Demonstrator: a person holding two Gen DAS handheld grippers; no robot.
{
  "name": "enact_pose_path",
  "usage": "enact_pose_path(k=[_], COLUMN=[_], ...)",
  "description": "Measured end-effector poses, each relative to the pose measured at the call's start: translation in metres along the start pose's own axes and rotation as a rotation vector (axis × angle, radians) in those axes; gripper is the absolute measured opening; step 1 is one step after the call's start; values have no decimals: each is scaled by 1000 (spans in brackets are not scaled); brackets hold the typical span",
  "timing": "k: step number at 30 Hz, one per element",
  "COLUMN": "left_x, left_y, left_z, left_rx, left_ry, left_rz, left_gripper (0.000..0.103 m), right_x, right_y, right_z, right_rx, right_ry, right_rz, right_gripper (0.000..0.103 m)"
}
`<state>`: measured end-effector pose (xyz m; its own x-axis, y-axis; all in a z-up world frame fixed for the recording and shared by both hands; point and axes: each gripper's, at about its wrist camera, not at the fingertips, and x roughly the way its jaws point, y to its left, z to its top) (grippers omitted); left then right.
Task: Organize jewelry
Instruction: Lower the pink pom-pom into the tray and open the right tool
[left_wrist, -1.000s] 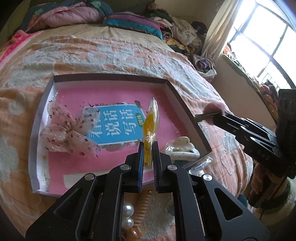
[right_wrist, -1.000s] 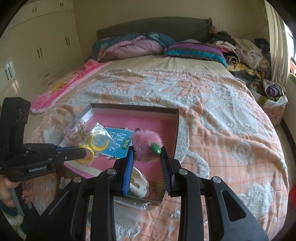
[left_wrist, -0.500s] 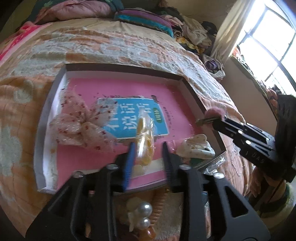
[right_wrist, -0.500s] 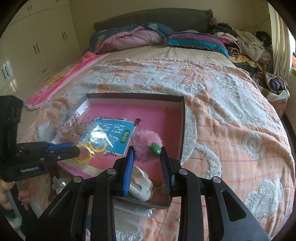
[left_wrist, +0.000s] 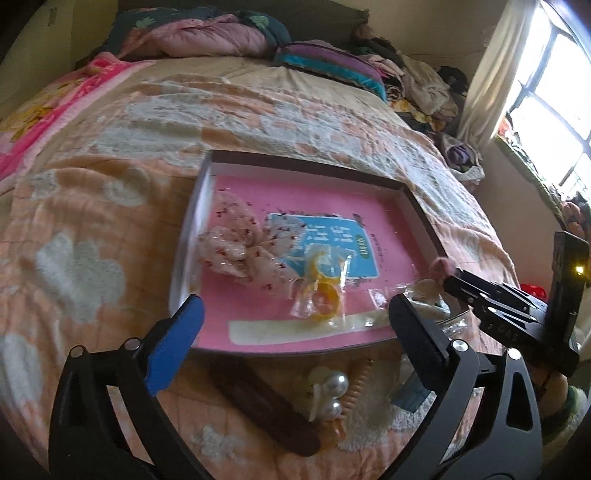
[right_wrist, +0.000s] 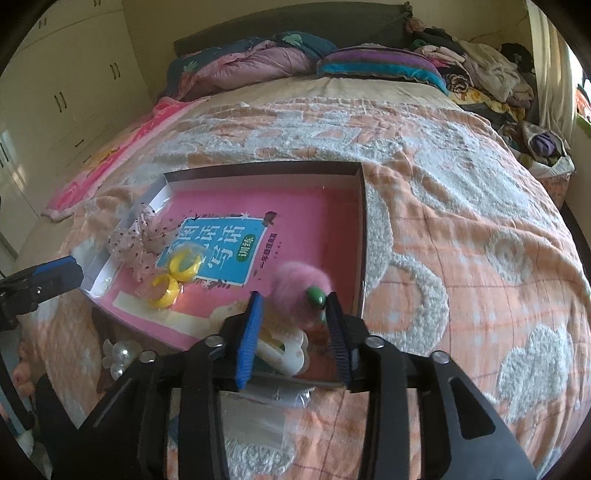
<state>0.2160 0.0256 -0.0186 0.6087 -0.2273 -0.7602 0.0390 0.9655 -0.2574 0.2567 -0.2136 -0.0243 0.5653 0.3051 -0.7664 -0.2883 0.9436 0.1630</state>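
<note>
A shallow box (left_wrist: 419, 210) with a pink floor lies on the bed; it also shows in the right wrist view (right_wrist: 360, 221). A clear bag of yellow rings (left_wrist: 321, 291) (right_wrist: 177, 277) lies in it beside a sheer spotted bow (left_wrist: 240, 247) (right_wrist: 136, 243). My left gripper (left_wrist: 291, 325) is wide open and empty above the box's near edge. My right gripper (right_wrist: 293, 310) is shut on a pink fuzzy hair clip (right_wrist: 299, 280) with a green bead, above the box's near right corner. A white claw clip (right_wrist: 284, 343) lies under it.
Pearl pieces (left_wrist: 330, 395), a brown comb-like clip (left_wrist: 266, 406) and an orange spiral hair tie (left_wrist: 356, 384) lie on the blanket in front of the box. Clear plastic bags (right_wrist: 258, 424) lie near the box corner. Pillows and clothes (right_wrist: 369, 62) are piled at the bed's head.
My left gripper opened and let go of the bag of yellow rings, which now lies in the box; the gripper drew back. The right gripper lowered the pink clip toward the box corner.
</note>
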Motion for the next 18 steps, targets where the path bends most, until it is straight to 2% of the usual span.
enact_pose_path(k=[9,15,16,17,18], left_x=[-26,-50,-54,-57,-59], left_y=[-5,-16,-17,-18,-20], left_z=[-4,-6,-7,-7,-7], left_rx=[12,29,32,34,38], left_ry=[-49,-96,-102,-105,-108], left_rz=[65,80,82,84,88], left_gripper=[93,93,93,93,93], right_x=[-38,-76,-83,-87,-95], right_y=[-2,0,1,1,3], right_z=[-7,-9,-10,-10,-11], right_rx=[39,47,46,48,51], right_ry=[-74,-142,-153,-164,-185], right_rz=[12,19,18,16,13], right_gripper=[74,75,77,86,89])
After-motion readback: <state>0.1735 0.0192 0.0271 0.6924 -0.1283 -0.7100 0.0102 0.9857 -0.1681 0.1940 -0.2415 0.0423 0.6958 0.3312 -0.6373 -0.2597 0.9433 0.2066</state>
